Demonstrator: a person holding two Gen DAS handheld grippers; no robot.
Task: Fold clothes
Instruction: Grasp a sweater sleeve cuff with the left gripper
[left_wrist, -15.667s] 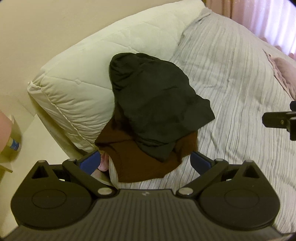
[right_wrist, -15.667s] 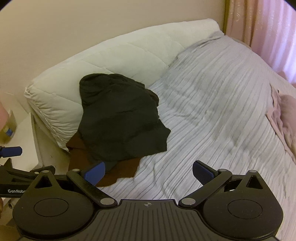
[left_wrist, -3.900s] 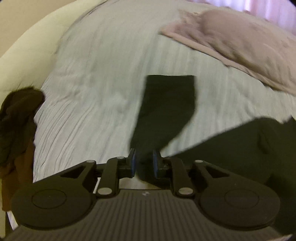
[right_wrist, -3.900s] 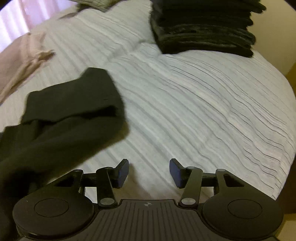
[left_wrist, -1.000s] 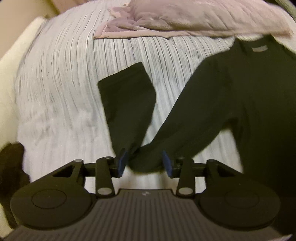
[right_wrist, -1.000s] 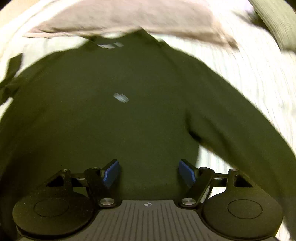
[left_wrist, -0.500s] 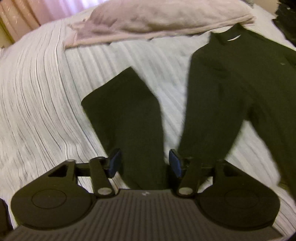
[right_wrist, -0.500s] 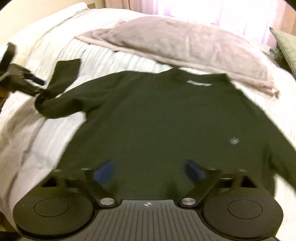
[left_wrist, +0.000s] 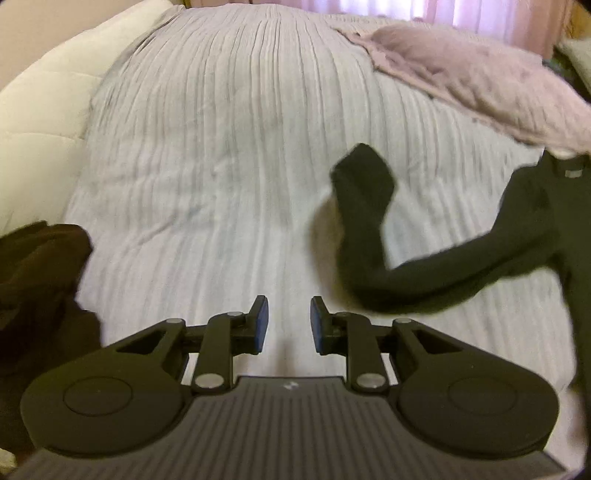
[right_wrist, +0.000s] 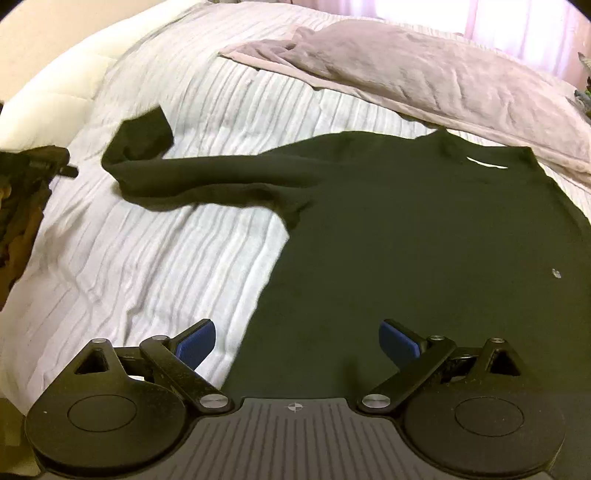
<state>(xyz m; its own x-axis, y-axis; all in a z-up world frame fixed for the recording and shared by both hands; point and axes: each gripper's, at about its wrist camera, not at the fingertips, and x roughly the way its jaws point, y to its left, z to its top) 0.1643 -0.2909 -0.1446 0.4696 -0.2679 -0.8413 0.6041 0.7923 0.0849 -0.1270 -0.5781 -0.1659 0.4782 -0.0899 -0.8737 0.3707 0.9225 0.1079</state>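
A black long-sleeved sweater (right_wrist: 424, 229) lies spread flat on the striped bed, neck label towards the pillow. Its left sleeve (right_wrist: 207, 173) stretches out sideways, with the cuff end (right_wrist: 142, 134) bent back up. The same sleeve (left_wrist: 373, 236) shows in the left wrist view, right of my left gripper (left_wrist: 285, 325), which is open and empty over bare sheet. My right gripper (right_wrist: 297, 341) is wide open above the sweater's lower left hem, holding nothing. The sweater's right sleeve is out of view.
A mauve pillow (right_wrist: 424, 70) lies across the bed beyond the sweater's collar. A dark brown garment (left_wrist: 40, 273) is heaped at the left edge. A white quilted duvet (left_wrist: 40, 107) runs along the bed's left side. Striped sheet (left_wrist: 229, 166) lies between heap and sleeve.
My left gripper let go of the sleeve and swung left off it, jaws a little narrower. My right gripper pulled back to the hem and opened wide.
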